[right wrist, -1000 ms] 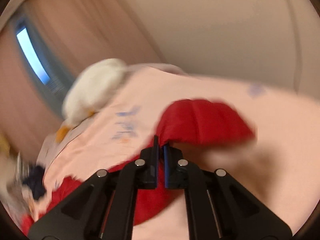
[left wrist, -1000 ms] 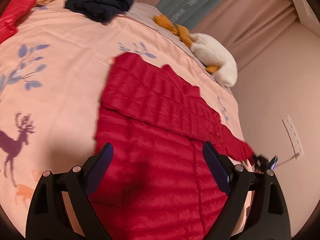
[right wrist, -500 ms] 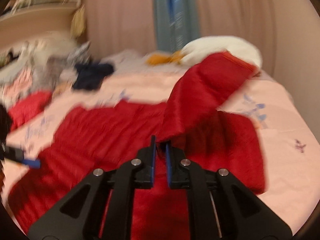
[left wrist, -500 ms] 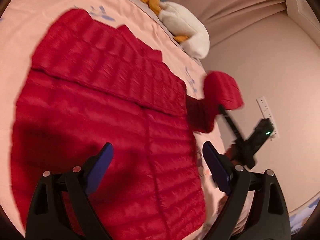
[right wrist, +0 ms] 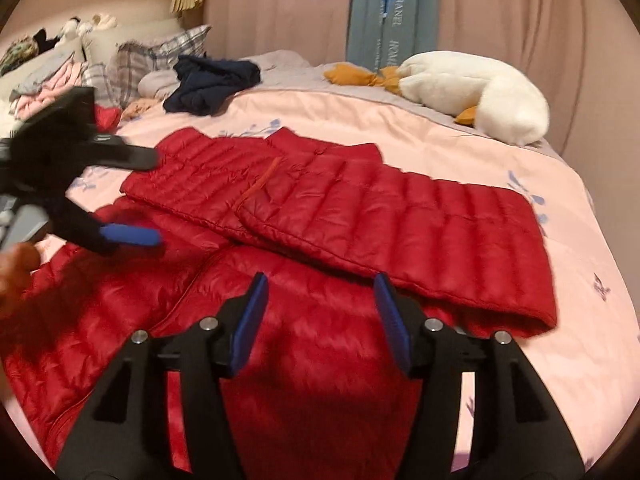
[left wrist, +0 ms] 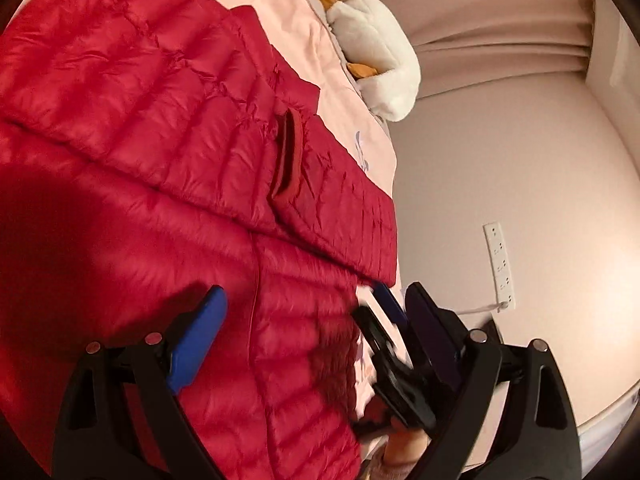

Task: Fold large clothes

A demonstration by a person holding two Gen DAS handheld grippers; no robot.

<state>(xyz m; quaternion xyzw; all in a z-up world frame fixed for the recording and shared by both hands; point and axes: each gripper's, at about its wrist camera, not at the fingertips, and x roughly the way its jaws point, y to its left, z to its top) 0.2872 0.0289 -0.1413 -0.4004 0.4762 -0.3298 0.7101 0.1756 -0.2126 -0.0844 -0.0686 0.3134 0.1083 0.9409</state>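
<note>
On the pink bed (right wrist: 460,128), red jacket (right wrist: 320,216) lies sleeves crosswise; both hand-held grippers (right wrist: 322,312) (left wrist: 316,320) spread.

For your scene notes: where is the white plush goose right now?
In the right wrist view, the white plush goose lies at the bed's far right edge, beyond the red jacket, before the curtain.

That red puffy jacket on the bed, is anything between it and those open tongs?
Nothing visible. The red quilted down jacket lies spread on the pink bedspread, directly below both the right tongs and the left tongs, which are open.
</note>
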